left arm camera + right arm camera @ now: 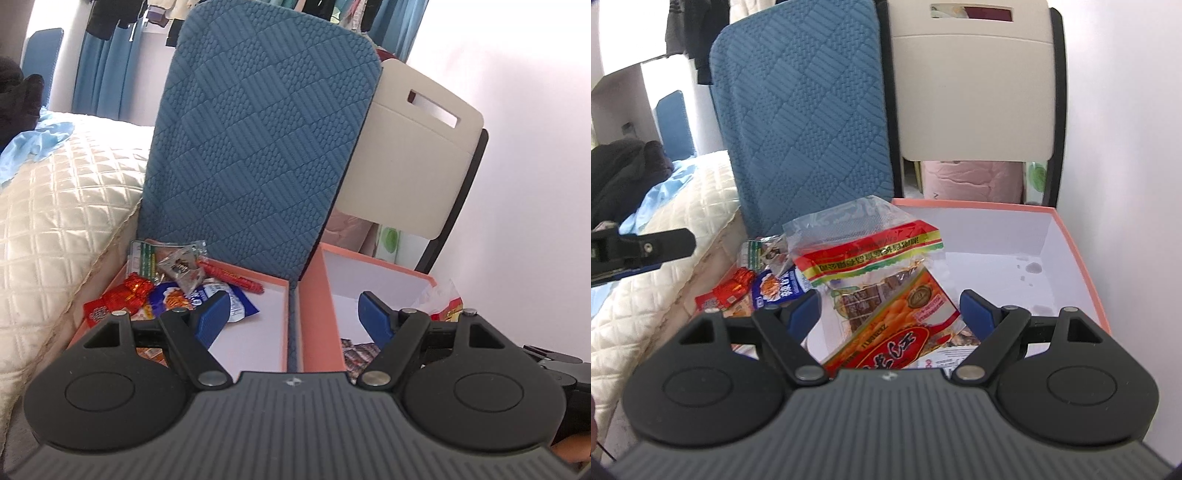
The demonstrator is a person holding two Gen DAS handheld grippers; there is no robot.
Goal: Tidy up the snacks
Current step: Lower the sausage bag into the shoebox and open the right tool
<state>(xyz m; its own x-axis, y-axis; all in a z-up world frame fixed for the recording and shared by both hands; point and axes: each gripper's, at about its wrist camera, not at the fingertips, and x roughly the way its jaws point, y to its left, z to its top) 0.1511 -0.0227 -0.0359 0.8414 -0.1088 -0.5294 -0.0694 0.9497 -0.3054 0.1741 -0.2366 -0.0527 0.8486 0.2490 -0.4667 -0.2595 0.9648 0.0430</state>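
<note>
Crinkly orange-and-red snack bag [886, 295] lies in right pink box [1082, 280], near side | light, slippery film; pinch the sealed top edge | right gripper [892, 314] and left gripper [295, 314] both wide, holding nothing.

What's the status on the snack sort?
Left gripper open, empty. Right gripper open, large orange snack bag between fingers, ungripped. Small snacks piled in left box. Nothing blocking.
</note>
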